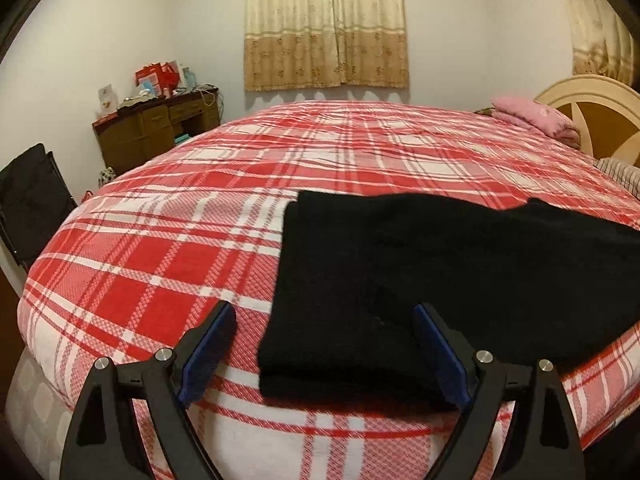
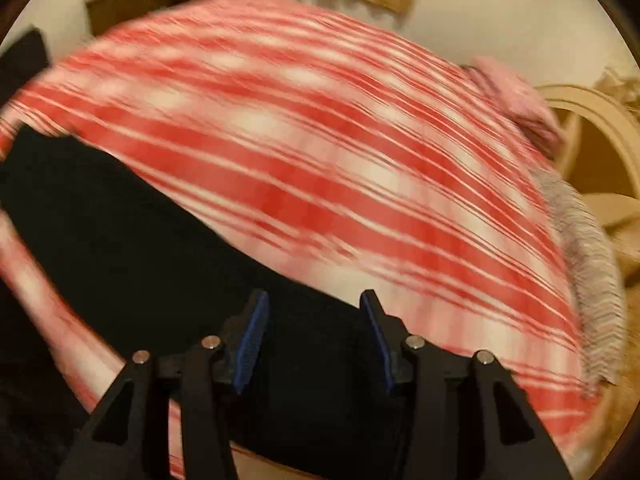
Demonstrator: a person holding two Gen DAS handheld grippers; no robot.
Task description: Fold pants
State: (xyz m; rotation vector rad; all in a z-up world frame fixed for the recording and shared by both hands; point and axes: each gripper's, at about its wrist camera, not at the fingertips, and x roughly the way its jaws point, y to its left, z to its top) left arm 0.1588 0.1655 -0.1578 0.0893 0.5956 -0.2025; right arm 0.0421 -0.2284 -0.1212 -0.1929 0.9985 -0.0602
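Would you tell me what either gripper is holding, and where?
Nothing: the left gripper and right gripper stand open above the folded black pants.

A home bedroom: plaid-covered bed (image 1: 200,240), headboard (image 1: 600,116), curtains (image 1: 326,24), cluttered wooden desk (image 1: 160,128).

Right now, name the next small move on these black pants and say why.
Probably bring the open left gripper onto the near left corner of the black pants and pinch it. The pants lie flat, partly folded, on the plaid blanket, and the right gripper holds nothing.
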